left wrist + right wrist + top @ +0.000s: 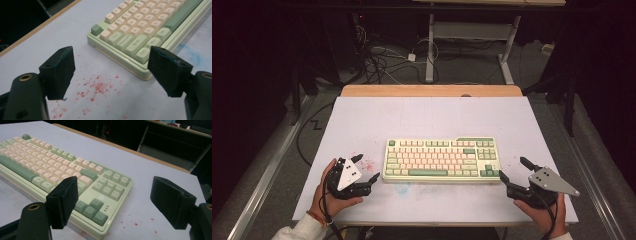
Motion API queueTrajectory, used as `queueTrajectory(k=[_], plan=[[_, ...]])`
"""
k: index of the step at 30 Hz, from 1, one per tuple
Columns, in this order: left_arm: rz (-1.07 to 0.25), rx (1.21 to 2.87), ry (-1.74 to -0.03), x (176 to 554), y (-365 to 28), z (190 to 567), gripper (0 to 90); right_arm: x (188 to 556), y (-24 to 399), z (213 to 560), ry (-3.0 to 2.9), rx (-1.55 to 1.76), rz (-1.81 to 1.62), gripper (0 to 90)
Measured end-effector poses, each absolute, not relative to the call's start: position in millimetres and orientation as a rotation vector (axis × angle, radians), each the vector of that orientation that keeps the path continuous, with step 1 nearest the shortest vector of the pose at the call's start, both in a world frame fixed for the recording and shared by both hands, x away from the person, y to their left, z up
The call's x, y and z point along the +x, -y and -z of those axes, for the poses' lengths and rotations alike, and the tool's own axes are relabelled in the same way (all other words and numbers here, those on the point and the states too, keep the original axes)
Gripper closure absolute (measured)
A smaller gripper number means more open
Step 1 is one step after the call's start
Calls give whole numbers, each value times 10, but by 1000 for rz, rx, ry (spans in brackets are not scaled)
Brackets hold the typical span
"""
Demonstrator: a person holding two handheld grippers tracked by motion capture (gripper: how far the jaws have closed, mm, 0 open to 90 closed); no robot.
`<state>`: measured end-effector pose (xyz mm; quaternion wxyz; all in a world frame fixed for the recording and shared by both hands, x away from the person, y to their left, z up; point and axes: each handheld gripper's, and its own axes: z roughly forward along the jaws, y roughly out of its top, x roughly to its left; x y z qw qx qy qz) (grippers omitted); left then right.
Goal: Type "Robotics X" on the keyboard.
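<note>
White tabletop: your left tongs and right tongs (both agape, empty) flank the keyboard, poised to grasp its ends.

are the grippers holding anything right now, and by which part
Nothing is held. The left gripper and right gripper both stand open, flanking the keyboard.

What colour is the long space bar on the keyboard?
Green. The space bar on the keyboard is sage green, clearest in the high view.

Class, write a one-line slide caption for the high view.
Open left gripper and right gripper flank a green-and-cream keyboard on a white table.
</note>
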<state>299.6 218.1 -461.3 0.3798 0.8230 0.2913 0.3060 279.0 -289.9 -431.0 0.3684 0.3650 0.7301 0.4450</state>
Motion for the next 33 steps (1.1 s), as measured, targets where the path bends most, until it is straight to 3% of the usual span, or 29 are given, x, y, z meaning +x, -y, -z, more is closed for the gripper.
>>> queueTrajectory(k=[10,12,23,33], plan=[[-768,2118,-761,2971,-2203,4624,208,2792,2871,4302,-1894,922,-1135,300],[-769,2114,-765,2972,-2210,4619,208,2787,2864,4285,-1913,887,-1144,437],[-725,2134,-779,3027,-2180,4662,208,3023,2891,4037,-2034,870,-1116,881],[-713,2154,-776,3040,-2160,4688,212,3394,2555,4094,-2184,840,-1073,900]])
